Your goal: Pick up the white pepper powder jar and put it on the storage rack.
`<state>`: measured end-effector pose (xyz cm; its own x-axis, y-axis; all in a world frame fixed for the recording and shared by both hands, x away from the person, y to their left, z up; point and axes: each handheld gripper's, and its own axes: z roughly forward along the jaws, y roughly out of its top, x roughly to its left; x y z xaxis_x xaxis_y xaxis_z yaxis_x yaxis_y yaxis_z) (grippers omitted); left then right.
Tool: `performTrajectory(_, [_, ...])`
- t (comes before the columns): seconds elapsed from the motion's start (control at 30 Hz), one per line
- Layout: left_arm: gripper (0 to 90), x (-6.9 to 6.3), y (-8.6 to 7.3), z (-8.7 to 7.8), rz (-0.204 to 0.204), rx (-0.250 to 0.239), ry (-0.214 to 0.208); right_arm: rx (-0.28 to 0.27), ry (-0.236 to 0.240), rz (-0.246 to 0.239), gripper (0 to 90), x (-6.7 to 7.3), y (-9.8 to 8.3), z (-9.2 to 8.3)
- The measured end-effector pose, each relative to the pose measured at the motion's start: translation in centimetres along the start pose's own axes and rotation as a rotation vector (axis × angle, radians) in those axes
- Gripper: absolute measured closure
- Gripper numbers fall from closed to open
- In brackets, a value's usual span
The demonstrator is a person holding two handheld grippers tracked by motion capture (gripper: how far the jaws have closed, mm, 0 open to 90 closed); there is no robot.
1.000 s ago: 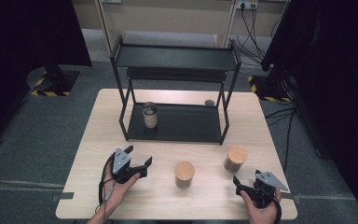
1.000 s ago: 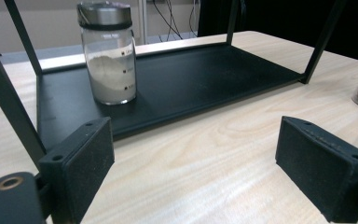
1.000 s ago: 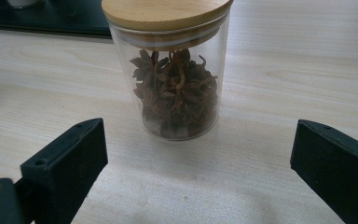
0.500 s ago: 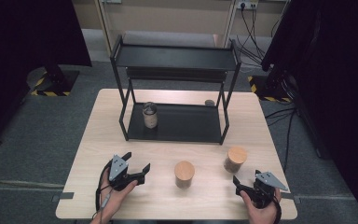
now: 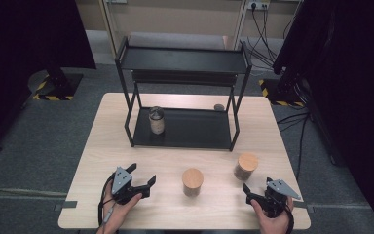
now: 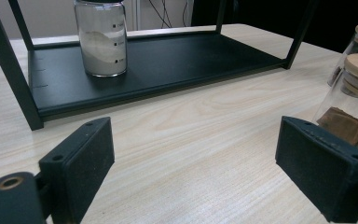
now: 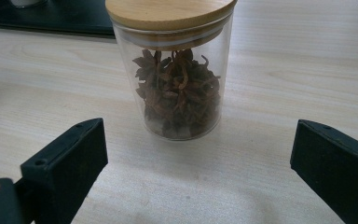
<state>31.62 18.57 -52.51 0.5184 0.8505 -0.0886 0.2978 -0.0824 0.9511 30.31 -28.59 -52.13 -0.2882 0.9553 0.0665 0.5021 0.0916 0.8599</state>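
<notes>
Two sets of tongs are held low over the near edge of the wooden bench (image 5: pixel 102 141). The left tongs (image 5: pixel 141 176) are spread wide apart, with nothing between them. The right tongs (image 5: pixel 251 193) are wide apart too. A glass jar of star-shaped spice (image 7: pixel 177 74) is seen standing upright just in front of them, not touched. A second jar with a wooden lid (image 5: pixel 192 182) is stood between the two hands. A jar of white powder (image 6: pixel 100 37) is kept on the bottom shelf of the black rack (image 5: pixel 185 129).
</notes>
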Motion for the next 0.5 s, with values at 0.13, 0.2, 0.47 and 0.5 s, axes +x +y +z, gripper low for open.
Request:
performTrajectory(0.13, [11.0, 0.0, -0.29, 0.09, -0.001, 0.005, -0.001, 0.001, 0.001, -0.002, 4.0, 0.03, 0.0, 0.02])
performTrajectory(0.2, [11.0, 0.0, -0.3, 0.1, 0.001, 0.004, -0.001, 0.0, 0.001, -0.002, 4.0, 0.03, 0.0, 0.0])
performTrajectory(0.47, [10.7, 0.0, -0.29, 0.16, 0.001, 0.008, -0.004, 0.0, 0.002, -0.005, 4.0, 0.04, 0.0, 0.01])
performTrajectory(0.5, [10.7, -0.01, -0.28, 0.17, 0.003, 0.009, -0.004, 0.001, 0.002, -0.006, 4.0, 0.05, 0.0, 0.02])
